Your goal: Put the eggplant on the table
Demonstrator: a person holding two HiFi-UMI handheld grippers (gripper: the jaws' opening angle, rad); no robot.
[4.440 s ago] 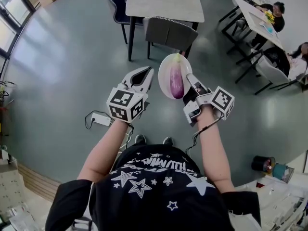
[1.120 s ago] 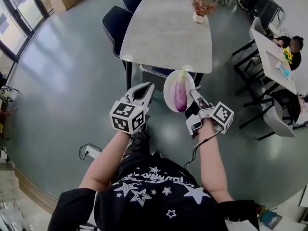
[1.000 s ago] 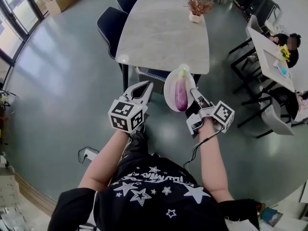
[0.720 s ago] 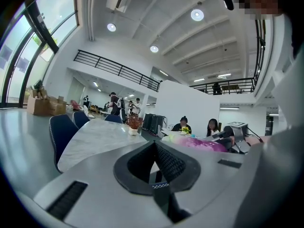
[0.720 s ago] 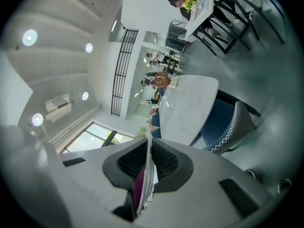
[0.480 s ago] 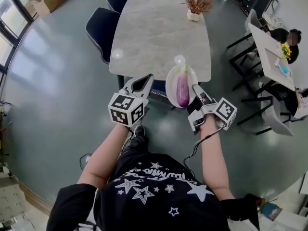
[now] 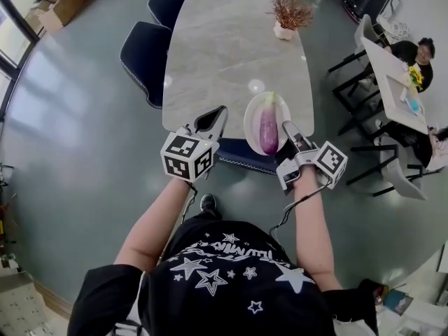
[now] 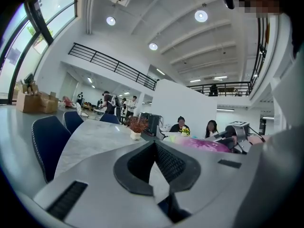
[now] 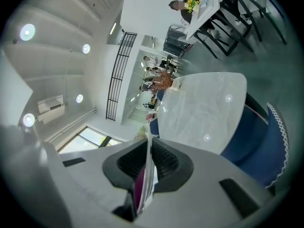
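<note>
Marble surface (image 7: 231, 40) ahead, potted plant (image 7: 289, 14) at its far end. Blue chairs (image 7: 143, 51) along its left side, another chair (image 7: 245, 158) tucked at near edge, below both tongs. Right tongs (image 7: 288, 127) clamped on near rim of white plate (image 7: 252, 121), rim edge-on betw. the pads. Eggplant (image 7: 269, 128) lies lengthwise on plate, just beyond right tongs' tips, green end away. Plate sits over surface's near-right edge; touching or not, can't tell. Left tongs (image 7: 212, 117) closed, empty, beside plate w/o touching.
</note>
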